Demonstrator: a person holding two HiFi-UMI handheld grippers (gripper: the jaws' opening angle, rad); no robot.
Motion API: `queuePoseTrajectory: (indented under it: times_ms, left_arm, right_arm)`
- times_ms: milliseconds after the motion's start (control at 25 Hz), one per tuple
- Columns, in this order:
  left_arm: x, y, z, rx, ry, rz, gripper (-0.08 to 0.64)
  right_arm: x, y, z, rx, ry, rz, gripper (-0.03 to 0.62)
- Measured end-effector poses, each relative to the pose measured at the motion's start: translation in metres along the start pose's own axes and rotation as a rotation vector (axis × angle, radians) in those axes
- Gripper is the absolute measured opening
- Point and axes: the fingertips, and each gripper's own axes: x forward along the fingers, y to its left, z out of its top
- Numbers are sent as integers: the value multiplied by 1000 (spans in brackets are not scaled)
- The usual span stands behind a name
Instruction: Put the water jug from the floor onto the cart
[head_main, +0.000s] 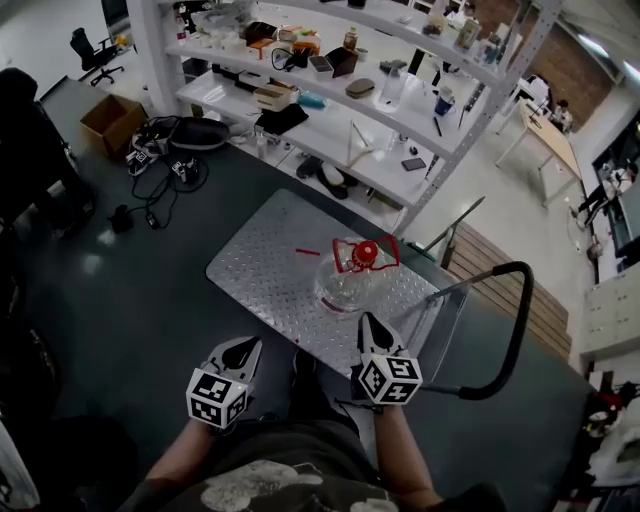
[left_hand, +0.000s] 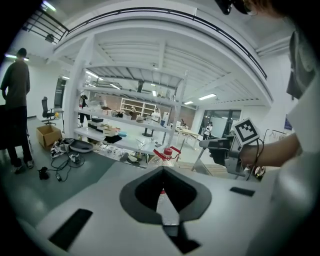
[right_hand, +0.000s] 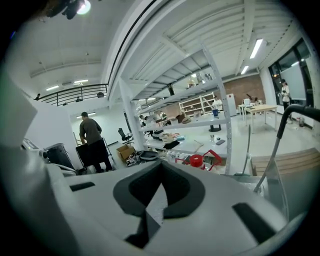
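Left claw (left_hand: 162, 196): jaws drawn together with nothing between them. It is held low, close to the person, at the near edge of the cart.
Right claw (right_hand: 154, 200): jaws likewise closed and empty, also at the cart's near edge, right of the left claw.
Water jug (head_main: 350, 282): stands upright on the cart's metal deck, right of the middle, with its red cap and handle on top. It is just beyond the right claw and neither claw holds it.
Cart (head_main: 262, 262): its deck is bare apart from the jug, and its curved push handle (head_main: 515, 330) is at the right.
Done: the jug looks to be off the floor, set on the cart and let go.
Left: by my judgement, nothing beyond moving the claws clear.
Head view only: shows the jug's base resting on the deck and both claws together.
Left gripper view only: shows the right claw side-on in the person's hand.
Both gripper views, not the head view: another person (right_hand: 91, 134) standing far off by the shelves (head_main: 385, 150).
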Motion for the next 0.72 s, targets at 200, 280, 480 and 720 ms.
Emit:
queuePoseTrajectory:
  times_ms: [200,280,480,720]
  left_arm:
    - [-47,-13,-15,0,-28,2,6]
    - [-63,-19,-24,1,-31,-4,6]
    - [-99,-35,-50,-7,-26,-36,7]
    - [-108,-62,-77,-9,15,-85,6]
  right_arm:
    - [-46,21,-16,6,-17,-19,-8]
    - [-64,30,-26,7,-19,-27,-8]
    - [-108,51,-53,-17,-1,-53,-8]
    - [-154,44,-77,0,23,-108,-8]
